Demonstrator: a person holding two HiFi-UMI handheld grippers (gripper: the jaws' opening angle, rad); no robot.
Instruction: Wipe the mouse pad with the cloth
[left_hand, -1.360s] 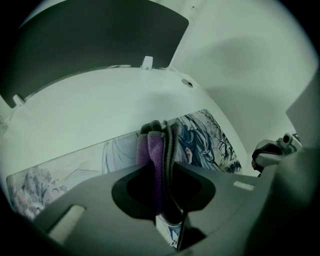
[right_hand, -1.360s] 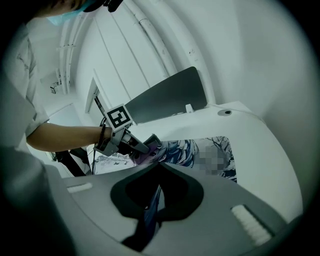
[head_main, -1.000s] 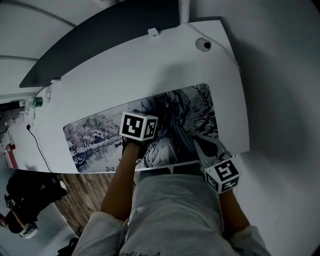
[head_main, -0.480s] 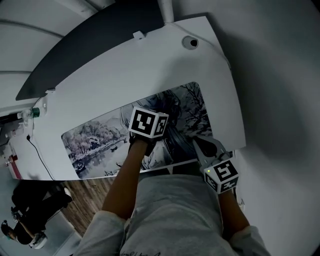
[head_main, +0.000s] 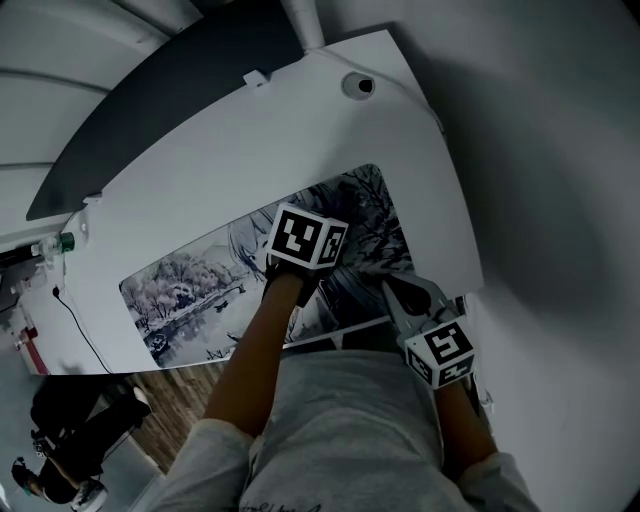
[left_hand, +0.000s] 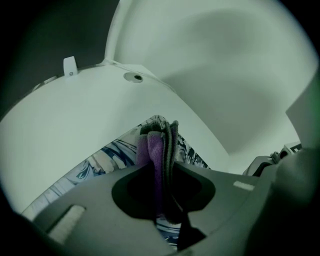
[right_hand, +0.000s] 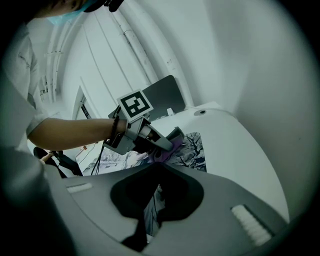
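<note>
A long mouse pad (head_main: 200, 285) printed with a wintry ink drawing lies along the near edge of the white desk (head_main: 250, 150). My left gripper (head_main: 335, 262) is over the pad's right part, shut on a folded purple and grey cloth (left_hand: 155, 145) that bulges out past its jaws (left_hand: 162, 170). The right gripper view shows that cloth (right_hand: 162, 154) pressed down on the pad (right_hand: 192, 150) beneath the left gripper (right_hand: 172, 142). My right gripper (head_main: 398, 290) sits at the pad's near right corner, its jaws (right_hand: 159, 170) closed with the pad's edge between them.
A round cable hole (head_main: 357, 85) and a dark back panel (head_main: 150, 110) are at the desk's far side. A green-capped bottle (head_main: 60, 243) and a black cable (head_main: 75, 315) are at the left end. A person (head_main: 60, 450) crouches on the wooden floor below.
My left gripper has slid to the right along the pad with the cloth. The right gripper has stayed at the pad's near right corner.
</note>
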